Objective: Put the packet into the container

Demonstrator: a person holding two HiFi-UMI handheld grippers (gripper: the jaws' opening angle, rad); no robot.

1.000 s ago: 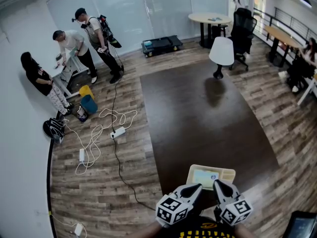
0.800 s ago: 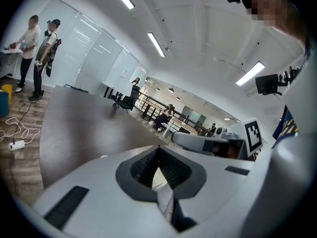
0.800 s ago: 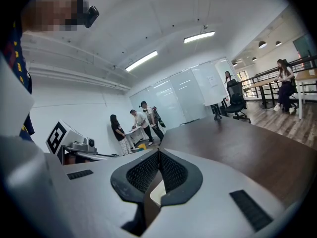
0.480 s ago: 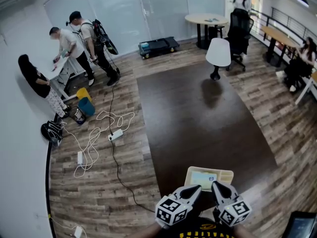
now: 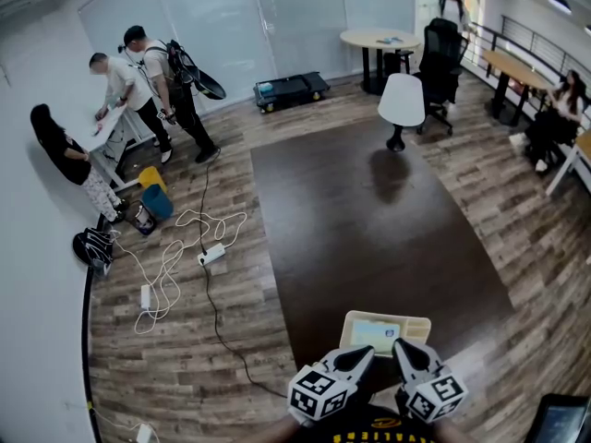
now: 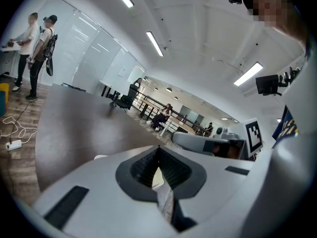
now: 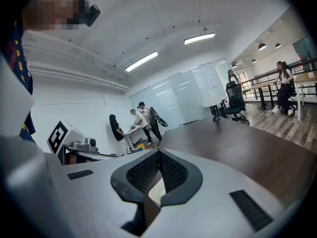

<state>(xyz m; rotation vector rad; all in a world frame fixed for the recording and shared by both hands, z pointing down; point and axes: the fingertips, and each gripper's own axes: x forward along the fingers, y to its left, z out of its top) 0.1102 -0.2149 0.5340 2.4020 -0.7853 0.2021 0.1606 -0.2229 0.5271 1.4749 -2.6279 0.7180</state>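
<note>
The left gripper (image 5: 367, 352) and right gripper (image 5: 399, 345) are both pressed together on nothing, and just ahead of their tips the packet (image 5: 380, 332) seems to lie flat in the container (image 5: 422, 326), probably light, limp and slippery, best pinched by an edge.

- Table (image 5: 369, 210): dark top lies open from the container to the far edge and out to both side edges.
- Container (image 5: 388, 317): at the near edge, just ahead of the closed left gripper (image 5: 367, 350) and closed right gripper (image 5: 399, 345); blocks a straight low pass forward.
- White chair (image 5: 402, 100): stands at the far edge.
- Cables (image 5: 175, 257): on the floor off the left edge.
</note>
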